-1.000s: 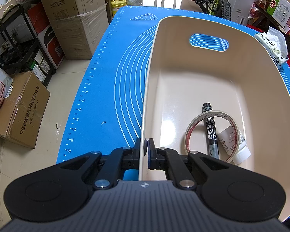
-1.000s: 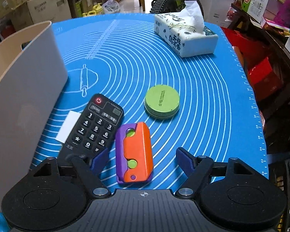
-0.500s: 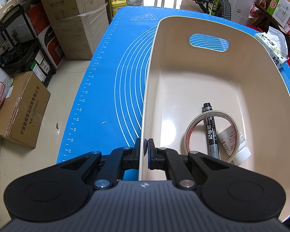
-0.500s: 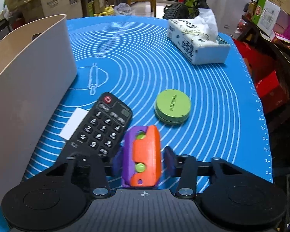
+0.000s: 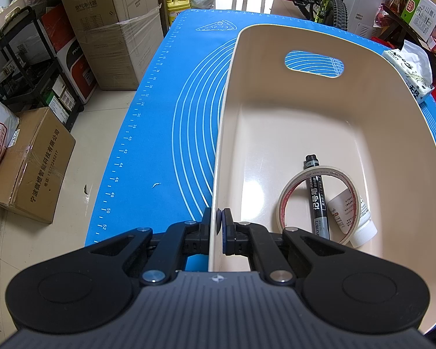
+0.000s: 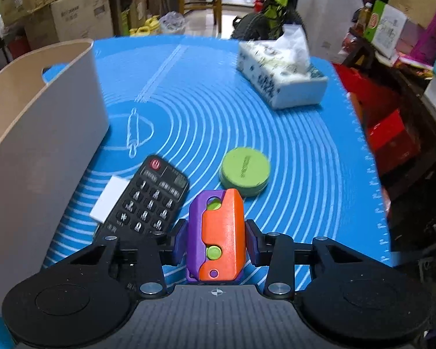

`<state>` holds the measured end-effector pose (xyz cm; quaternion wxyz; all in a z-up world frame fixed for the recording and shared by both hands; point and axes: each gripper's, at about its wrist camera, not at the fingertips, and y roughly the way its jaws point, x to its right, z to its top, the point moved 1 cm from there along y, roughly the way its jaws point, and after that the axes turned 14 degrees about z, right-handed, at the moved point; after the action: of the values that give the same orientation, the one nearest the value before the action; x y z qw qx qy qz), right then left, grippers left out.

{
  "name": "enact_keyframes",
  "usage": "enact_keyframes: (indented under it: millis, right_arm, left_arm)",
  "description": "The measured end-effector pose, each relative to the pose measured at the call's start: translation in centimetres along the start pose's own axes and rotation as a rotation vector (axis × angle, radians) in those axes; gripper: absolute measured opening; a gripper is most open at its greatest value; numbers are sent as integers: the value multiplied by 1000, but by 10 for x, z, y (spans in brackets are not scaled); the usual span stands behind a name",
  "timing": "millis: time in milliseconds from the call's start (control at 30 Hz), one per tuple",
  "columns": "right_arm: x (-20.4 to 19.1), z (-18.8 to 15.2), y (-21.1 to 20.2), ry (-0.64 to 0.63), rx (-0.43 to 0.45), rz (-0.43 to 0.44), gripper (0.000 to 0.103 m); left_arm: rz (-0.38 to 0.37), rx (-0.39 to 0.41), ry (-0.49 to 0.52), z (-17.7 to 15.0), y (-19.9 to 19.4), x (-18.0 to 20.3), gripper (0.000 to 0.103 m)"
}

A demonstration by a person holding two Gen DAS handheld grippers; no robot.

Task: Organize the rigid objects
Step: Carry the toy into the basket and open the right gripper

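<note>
My left gripper (image 5: 217,224) is shut on the near left wall of the beige bin (image 5: 276,116). In the bin lie a tape roll (image 5: 284,200), a black marker (image 5: 316,195) and a small white tube (image 5: 354,215). My right gripper (image 6: 216,240) is shut on an orange and purple toy (image 6: 218,232) and holds it above the blue mat (image 6: 276,122). A black remote (image 6: 148,197) and a green round tin (image 6: 245,171) lie on the mat just beyond it. The bin's outer wall (image 6: 43,133) stands at the left in the right wrist view.
A tissue box (image 6: 279,78) sits at the far right of the mat. A white card (image 6: 107,197) lies beside the remote. Cardboard boxes (image 5: 29,163) and shelves stand on the floor left of the table. A bicycle stands beyond the table.
My right gripper has closed on the orange and purple toy and lifted it off the mat. My left gripper has stayed shut on the bin wall.
</note>
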<state>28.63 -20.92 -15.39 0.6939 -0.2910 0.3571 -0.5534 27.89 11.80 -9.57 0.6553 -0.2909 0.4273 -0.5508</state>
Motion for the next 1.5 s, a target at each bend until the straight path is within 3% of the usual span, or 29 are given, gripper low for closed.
enact_keyframes:
  millis: [367, 733, 1067, 1500]
  right_arm:
    - [-27, 20, -50, -40, 187, 4, 48]
    - [-98, 45, -76, -123, 317, 139, 48]
    - [-162, 52, -62, -239, 267, 234, 48]
    - [-204, 30, -10, -254, 48, 280, 48]
  left_arm:
    - [1, 0, 2, 0, 0, 0, 7]
    - [2, 1, 3, 0, 0, -1, 7]
    - [1, 1, 3, 0, 0, -2, 7]
    - [1, 1, 3, 0, 0, -2, 7]
